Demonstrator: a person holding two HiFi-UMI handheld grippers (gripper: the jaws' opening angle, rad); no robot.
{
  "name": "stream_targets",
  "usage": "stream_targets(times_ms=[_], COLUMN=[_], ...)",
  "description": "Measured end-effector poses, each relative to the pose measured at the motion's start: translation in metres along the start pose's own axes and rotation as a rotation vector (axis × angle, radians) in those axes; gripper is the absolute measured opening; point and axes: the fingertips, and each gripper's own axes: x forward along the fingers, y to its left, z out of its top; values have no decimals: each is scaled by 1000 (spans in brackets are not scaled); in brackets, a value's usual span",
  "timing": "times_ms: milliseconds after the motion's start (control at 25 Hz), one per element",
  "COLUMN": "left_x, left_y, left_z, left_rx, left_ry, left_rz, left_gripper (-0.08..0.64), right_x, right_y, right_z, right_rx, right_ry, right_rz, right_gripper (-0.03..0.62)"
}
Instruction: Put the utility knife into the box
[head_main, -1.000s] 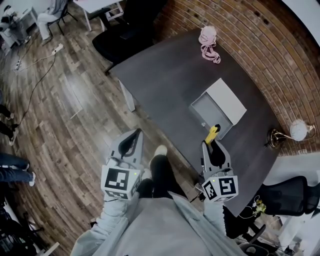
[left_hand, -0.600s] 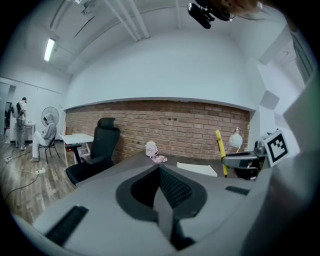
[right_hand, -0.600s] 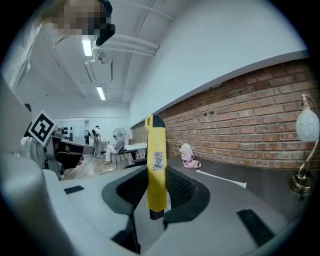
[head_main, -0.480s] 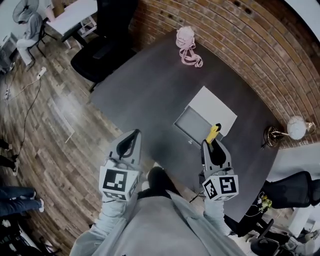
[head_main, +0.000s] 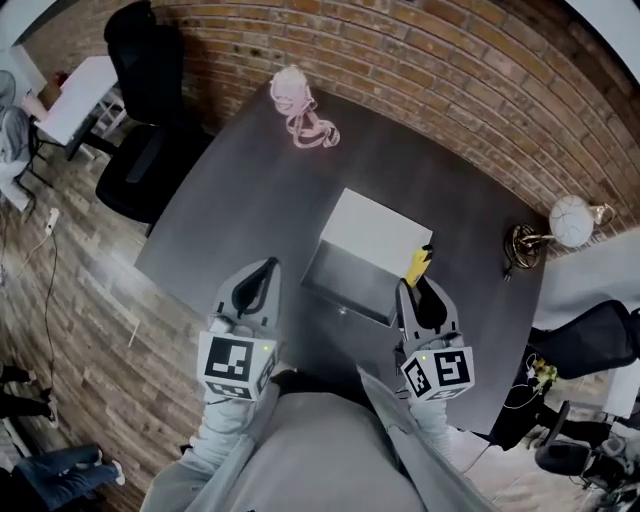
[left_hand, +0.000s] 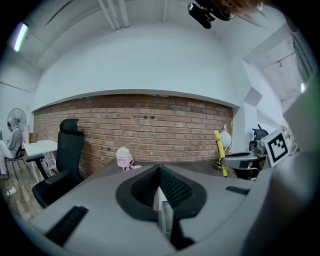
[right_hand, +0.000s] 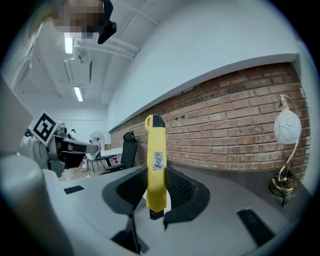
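A yellow utility knife (head_main: 418, 266) with a black tip stands upright between the jaws of my right gripper (head_main: 419, 287), which is shut on it. In the right gripper view the knife (right_hand: 155, 160) rises from the gripper (right_hand: 156, 192) toward the brick wall. The open box (head_main: 345, 280) lies on the dark table, its white lid (head_main: 372, 234) folded back on the far side; the knife's tip is over its right edge. My left gripper (head_main: 261, 272) hovers at the box's left, jaws together and empty (left_hand: 160, 172).
A pink object (head_main: 301, 103) with a cord lies at the table's (head_main: 230, 190) far end. A white globe lamp (head_main: 566, 222) stands at the right edge. A black office chair (head_main: 150, 150) is left of the table, another chair (head_main: 590, 340) on the right. The brick wall (head_main: 450, 70) runs behind.
The table and box have come closer and swung under my grippers. Both grippers now hang over the table's near edge, with the knife still held in the right one.
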Motion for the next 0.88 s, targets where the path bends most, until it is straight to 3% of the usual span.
stream_targets(times_ms=[560, 880], left_x=[50, 76], left_y=[-29, -40], left_z=[30, 33], left_rx=[57, 71], left_ry=[-32, -17], left_rz=[-123, -258], left_gripper=[18, 18], right_x=[-5, -6], right_y=[-23, -26], right_z=[0, 5], right_rx=[-8, -20], right_ry=[5, 19], right_rz=[-56, -149], right_gripper=[126, 126])
